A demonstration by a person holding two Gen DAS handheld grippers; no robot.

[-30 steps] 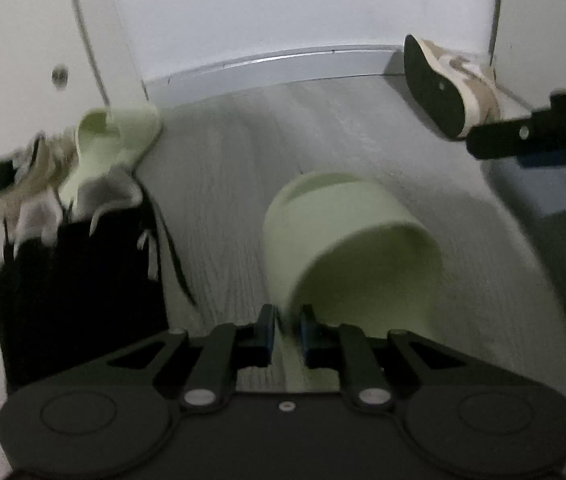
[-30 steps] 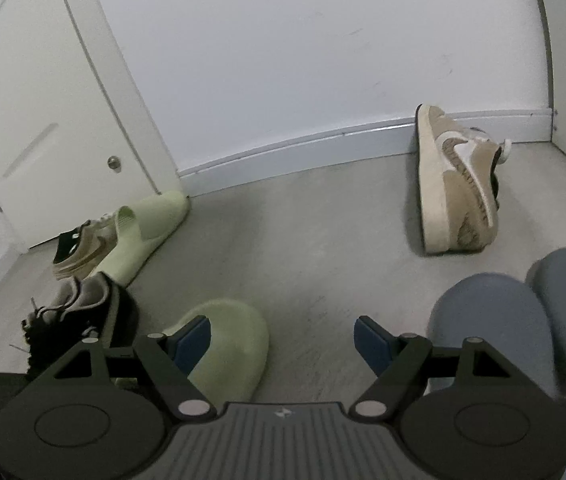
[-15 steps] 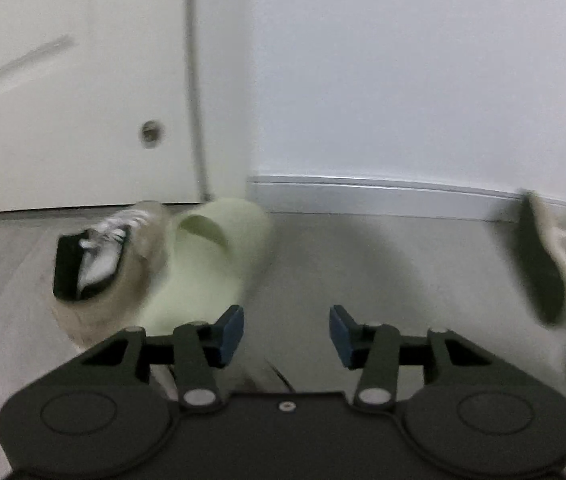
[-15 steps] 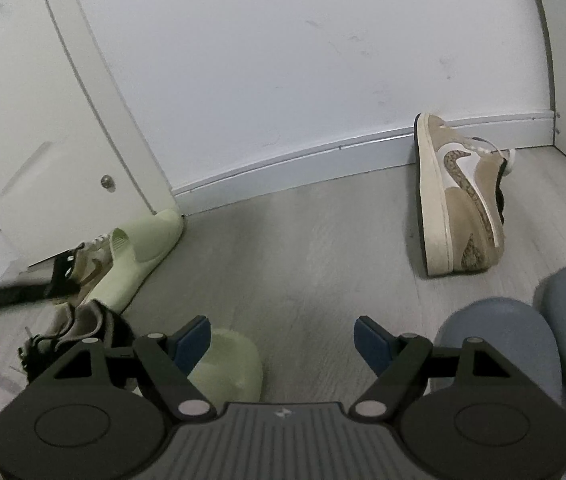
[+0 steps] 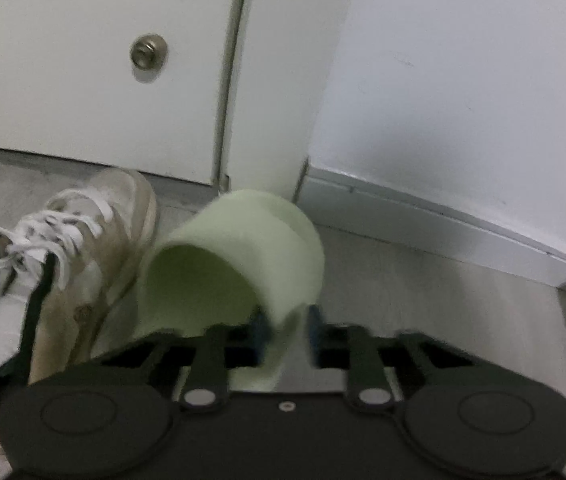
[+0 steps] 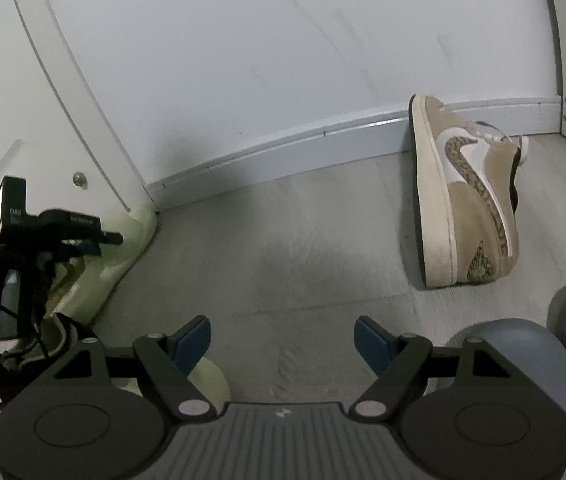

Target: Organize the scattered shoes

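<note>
In the left wrist view my left gripper has its fingers around the right side of a pale green slipper that lies by the door frame; the gap is narrow but the view is blurred. A beige sneaker with white laces lies touching the slipper's left side. In the right wrist view my right gripper is open and empty above the floor. A second green slipper shows under its left finger. A tan sneaker lies on its side against the baseboard. The left gripper shows at the left over the green slipper.
A white door with a metal stopper stands behind the left shoes. A black shoe lies at the lower left. Two grey-blue slippers sit at the right. Grey floor lies between. A white baseboard runs along the wall.
My left gripper let go of one green slipper, swung left to the door, and its fingers have narrowed around the other green slipper. My right gripper rose slightly and stayed open.
</note>
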